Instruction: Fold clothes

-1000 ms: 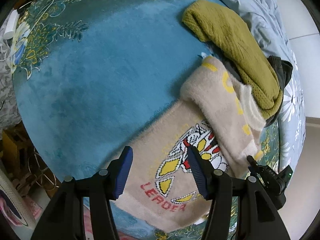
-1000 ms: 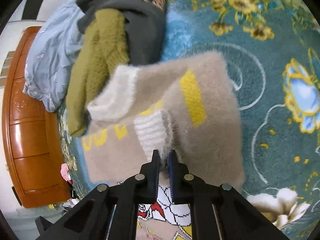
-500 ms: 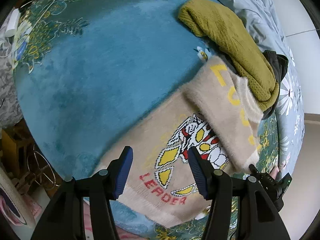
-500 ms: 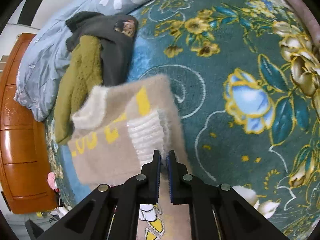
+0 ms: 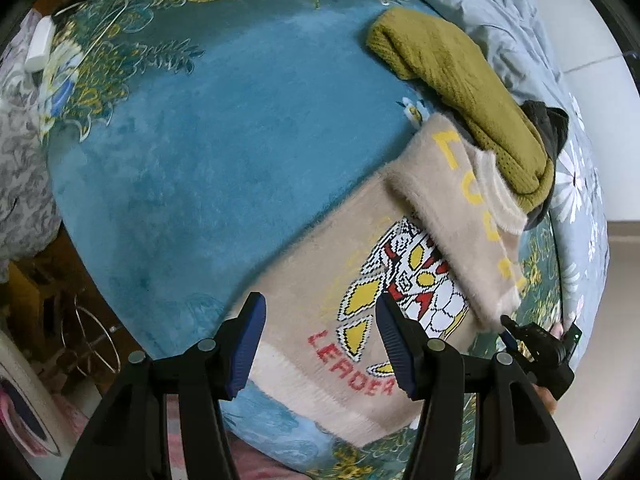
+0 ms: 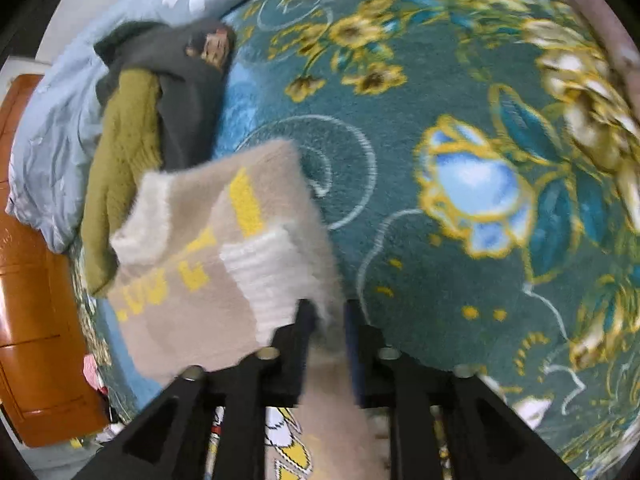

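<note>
Beige sweater: fuzzy knit with a cartoon print and the red word "LEADER", lying on the blue centre of the floral blanket, its cream hem at the near edge. The upper part is folded down over the chest print, so the yellow lettering on the back shows. One second ago this folded part stood raised and bunched; now it lies flatter and lower across the print.

Sleeve cuff: white ribbed cuff resting on the folded part, just ahead of the right gripper.

Right gripper: a second ago and half a second ago its fingers were pressed together on the fuzzy fabric by the cuff. Now they stand slightly apart, with pale fabric showing in the gap; the view is blurred, so whether the pads touch the fabric cannot be told.

Left gripper: fingers wide apart, holding nothing, hovering above the sweater's lower half by the "LEADER" lettering. Its opening matches the earlier frames; the sweater sits a little higher in its view.

Olive knit garment: lying beyond the sweater toward the blanket's far edge, overlapping the sweater's folded corner. Position unchanged.

Dark grey garment: beside and partly under the olive knit.

Pale blue quilt: bunched along the blanket's far edge.

Wooden cabinet: orange-brown, beyond the blanket's edge in the right wrist view.
</note>
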The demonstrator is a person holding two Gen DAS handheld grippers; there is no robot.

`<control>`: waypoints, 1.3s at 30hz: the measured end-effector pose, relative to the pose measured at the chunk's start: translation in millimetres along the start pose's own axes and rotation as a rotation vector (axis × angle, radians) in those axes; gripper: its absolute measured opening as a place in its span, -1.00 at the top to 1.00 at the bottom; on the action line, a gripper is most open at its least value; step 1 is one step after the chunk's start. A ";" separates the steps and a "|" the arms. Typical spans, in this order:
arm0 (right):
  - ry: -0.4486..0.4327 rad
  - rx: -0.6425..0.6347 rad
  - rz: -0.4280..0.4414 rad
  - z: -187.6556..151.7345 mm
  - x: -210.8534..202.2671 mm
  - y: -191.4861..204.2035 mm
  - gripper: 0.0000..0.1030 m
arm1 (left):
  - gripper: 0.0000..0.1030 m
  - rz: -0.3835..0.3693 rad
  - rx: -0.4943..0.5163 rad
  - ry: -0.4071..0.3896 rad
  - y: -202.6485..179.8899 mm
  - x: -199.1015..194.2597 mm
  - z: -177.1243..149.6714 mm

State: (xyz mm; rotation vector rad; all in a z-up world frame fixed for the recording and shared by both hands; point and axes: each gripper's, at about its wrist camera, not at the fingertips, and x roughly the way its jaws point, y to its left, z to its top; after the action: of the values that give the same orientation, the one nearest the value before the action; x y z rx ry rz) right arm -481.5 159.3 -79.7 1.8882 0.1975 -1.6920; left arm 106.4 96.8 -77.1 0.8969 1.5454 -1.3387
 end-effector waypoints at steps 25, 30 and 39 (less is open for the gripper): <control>0.075 0.126 0.012 -181.1 17.3 -55.4 -0.07 | -0.16 0.061 0.437 0.214 38.4 134.4 -3.1; 0.081 0.130 0.022 -185.9 18.4 -47.4 0.59 | 0.19 0.035 0.402 0.244 38.6 141.4 -0.9; 0.033 0.114 0.088 -181.3 -32.3 -13.2 0.80 | 0.82 -0.101 0.337 0.305 31.8 98.2 11.5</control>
State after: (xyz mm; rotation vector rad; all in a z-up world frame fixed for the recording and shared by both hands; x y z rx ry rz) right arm -338.1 271.7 -50.2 1.9785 0.0308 -1.6457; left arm 102.8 88.2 -180.5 1.2960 1.6361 -1.6242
